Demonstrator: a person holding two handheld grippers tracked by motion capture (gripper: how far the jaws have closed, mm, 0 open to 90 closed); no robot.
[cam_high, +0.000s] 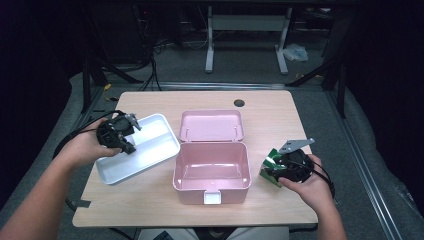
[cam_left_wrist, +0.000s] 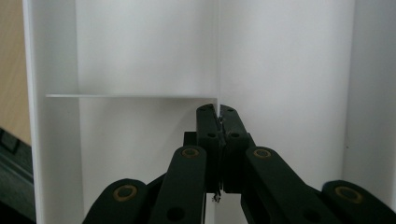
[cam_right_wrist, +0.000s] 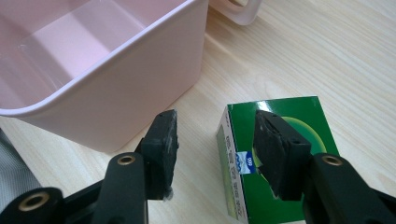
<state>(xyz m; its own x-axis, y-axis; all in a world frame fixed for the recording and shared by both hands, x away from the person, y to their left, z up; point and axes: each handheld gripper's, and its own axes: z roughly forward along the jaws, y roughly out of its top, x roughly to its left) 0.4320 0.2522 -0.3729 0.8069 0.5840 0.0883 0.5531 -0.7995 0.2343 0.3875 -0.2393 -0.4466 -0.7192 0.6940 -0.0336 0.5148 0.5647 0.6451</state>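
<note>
Your left gripper (cam_left_wrist: 218, 122) is pinching the thin wall inside the white tray (cam_high: 160, 150), which is sitting just left of the pink box (cam_high: 212, 172). Your right gripper (cam_right_wrist: 215, 149) is standing open. One jaw is lying over the green box (cam_right_wrist: 280, 116); the other is hanging between it and the pink box.

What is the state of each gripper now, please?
Left gripper: shut on the thin divider of the white tray.
Right gripper: open, jaws apart, one pad in front of the green box, not gripping it.
</note>
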